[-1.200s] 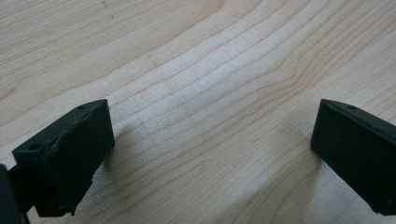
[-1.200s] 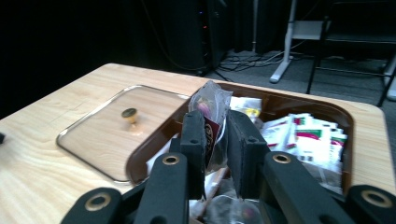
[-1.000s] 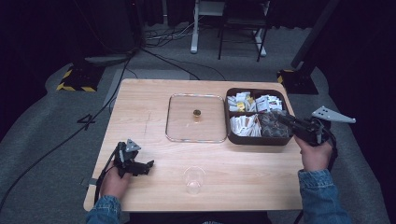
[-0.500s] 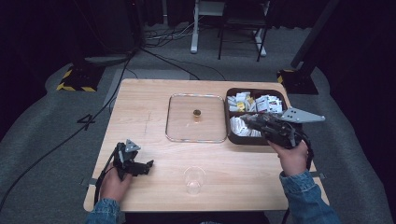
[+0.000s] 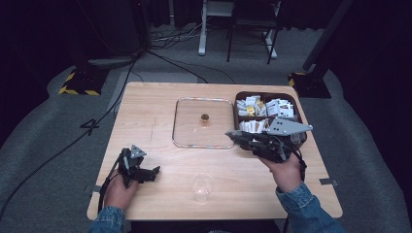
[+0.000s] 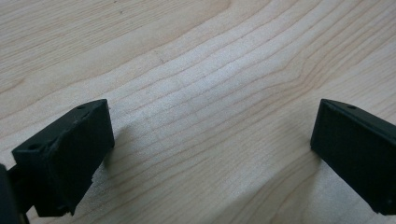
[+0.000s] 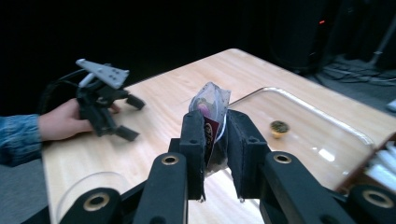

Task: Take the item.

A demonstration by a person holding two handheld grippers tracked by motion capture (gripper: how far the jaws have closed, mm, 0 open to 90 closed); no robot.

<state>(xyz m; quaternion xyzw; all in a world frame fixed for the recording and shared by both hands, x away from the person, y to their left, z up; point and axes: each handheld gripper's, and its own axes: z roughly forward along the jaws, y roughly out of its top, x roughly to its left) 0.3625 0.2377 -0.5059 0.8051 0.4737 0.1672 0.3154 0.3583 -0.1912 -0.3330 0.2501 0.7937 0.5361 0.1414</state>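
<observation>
two grippers sit over the table [image 5: 145, 104]. right gripper [image 7: 216, 140] pinches a small packet [image 7: 211, 116], held above the wood just beside the clear tray's [image 5: 187, 121] near right corner, by the box [image 5: 296, 109] of packets. left gripper [image 6: 205, 149] rests low on the bare wood at the near left, jaws wide apart, holding nothing. a clear cup [image 5: 202, 186] stands between the hands.
</observation>
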